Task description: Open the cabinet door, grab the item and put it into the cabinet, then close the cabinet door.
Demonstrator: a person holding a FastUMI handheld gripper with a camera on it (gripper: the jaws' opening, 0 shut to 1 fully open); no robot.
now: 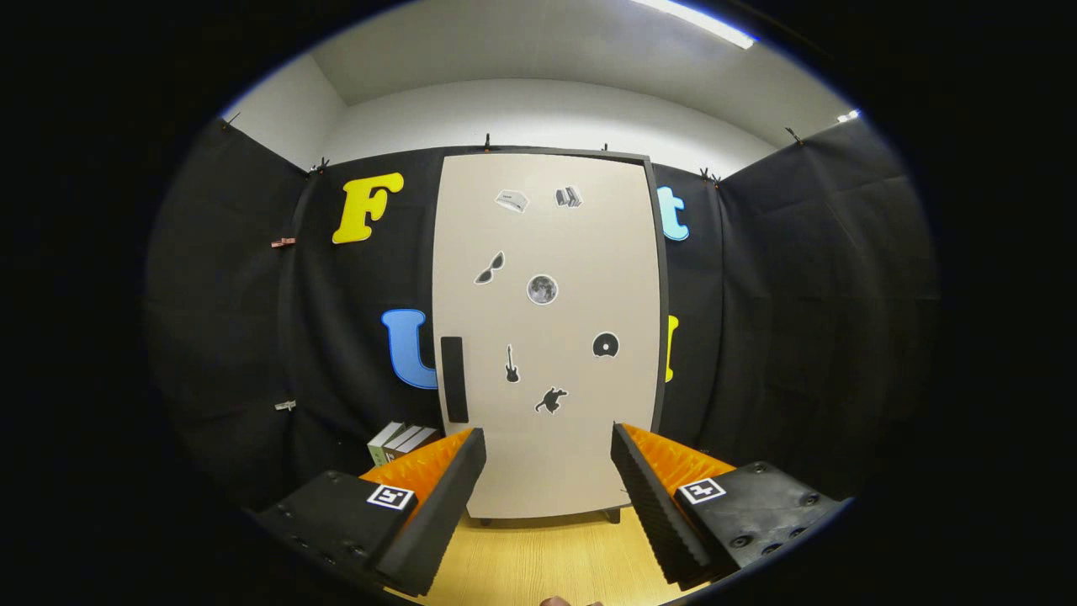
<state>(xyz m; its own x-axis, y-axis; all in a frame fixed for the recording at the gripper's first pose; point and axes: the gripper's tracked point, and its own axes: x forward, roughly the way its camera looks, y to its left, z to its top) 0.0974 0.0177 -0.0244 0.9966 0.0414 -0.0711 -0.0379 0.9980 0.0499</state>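
Gripper jaws spread wide with nothing between them, facing a closed cabinet.

The two ridged fingers stand well apart above the pale wooden tabletop, and each carries a small square black-and-white marker on its back. Just beyond them stands the tall cream-white cabinet door with a dark frame, shut, its black vertical bar handle on the side of the left finger. Small grey and black stickers are scattered over the door's face. Beside the cabinet, behind the left finger, lies a small stack of flat books with white and green spines, partly hidden by that finger. Black cloth walls the booth all round.
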